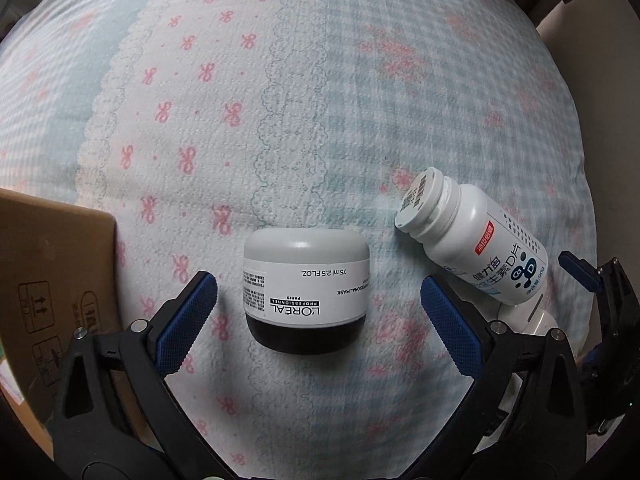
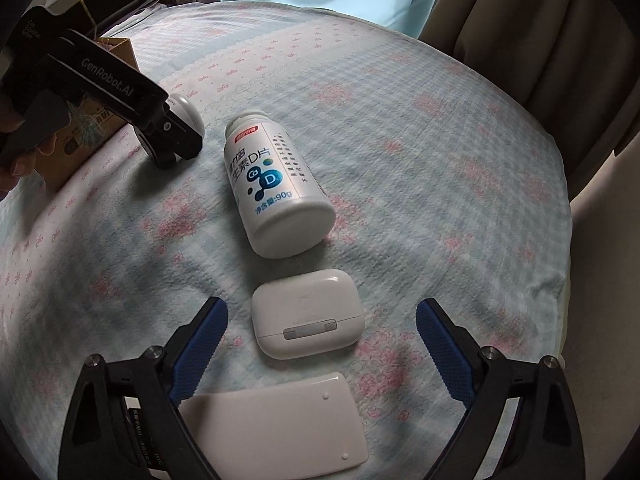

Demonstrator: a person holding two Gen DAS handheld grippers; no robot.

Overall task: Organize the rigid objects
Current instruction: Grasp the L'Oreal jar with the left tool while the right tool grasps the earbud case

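A grey-lidded L'Oreal jar [image 1: 306,290] with a black base lies on the patterned cloth, between the open fingers of my left gripper [image 1: 319,300], which do not touch it. A white vitamin D bottle [image 1: 476,240] lies on its side to the right; it also shows in the right wrist view [image 2: 272,184]. My right gripper [image 2: 322,328] is open around a white earbud case [image 2: 308,314], apart from it. A flat white box [image 2: 276,426] lies nearer, under the gripper. The left gripper's body [image 2: 120,92] hides most of the jar [image 2: 186,110] there.
A cardboard box [image 1: 44,280] stands at the left edge of the cloth, also seen in the right wrist view [image 2: 92,124]. The right gripper's blue-tipped finger [image 1: 580,274] shows at the far right. Beige curtains [image 2: 540,20] hang behind the cloth-covered surface [image 2: 440,160].
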